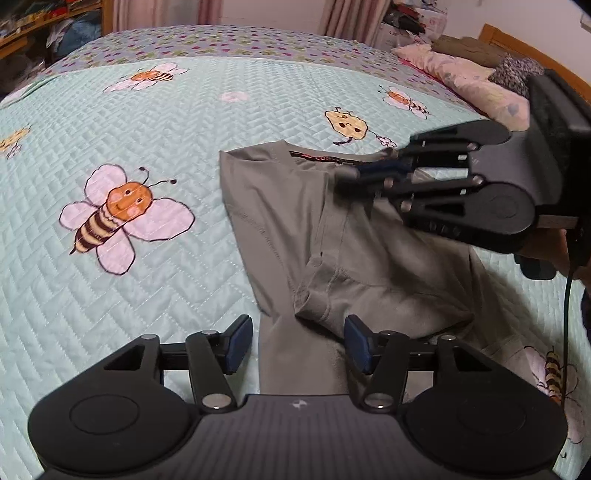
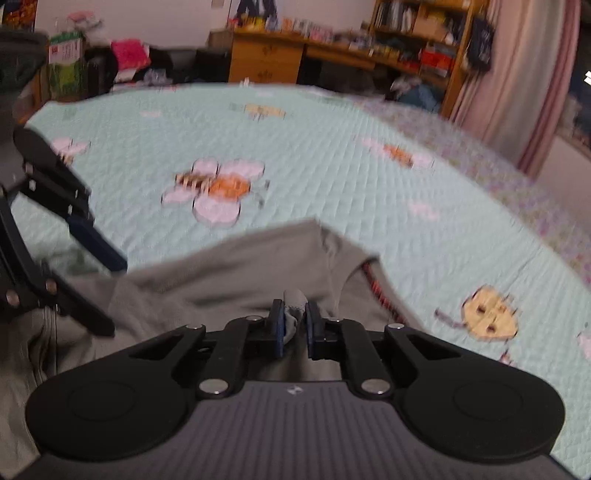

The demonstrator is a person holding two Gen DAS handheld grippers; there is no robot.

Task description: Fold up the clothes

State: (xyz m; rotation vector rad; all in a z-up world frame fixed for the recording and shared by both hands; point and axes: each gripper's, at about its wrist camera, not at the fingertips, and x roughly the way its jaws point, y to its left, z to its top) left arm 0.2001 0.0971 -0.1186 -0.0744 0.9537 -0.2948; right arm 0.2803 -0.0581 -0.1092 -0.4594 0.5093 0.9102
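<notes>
Two grippers work over one grey T-shirt that lies partly folded on a quilted pale-green bedspread printed with bees. Along the bed's far left edge, in the left wrist view, wooden shelves hold a jumble of clothes, and pink curtains hang beyond the far edge. A large bee print sits on the bedspread just left of the shirt. The left gripper hovers above the shirt's lower part with its blue-padded fingers spread wide, holding nothing; the shirt's left edge runs between them. The shirt's collar, with a dark red-lettered band inside, points toward the far edge of the bed. A sleeve lies folded over the body. The right gripper reaches in from the right near the collar, and its frame hides the shirt's right shoulder. In the right wrist view, which is blurred, its fingers are pressed together on a raised fold of grey cloth. Pink pillows and a wooden headboard line the bed's far right corner.
</notes>
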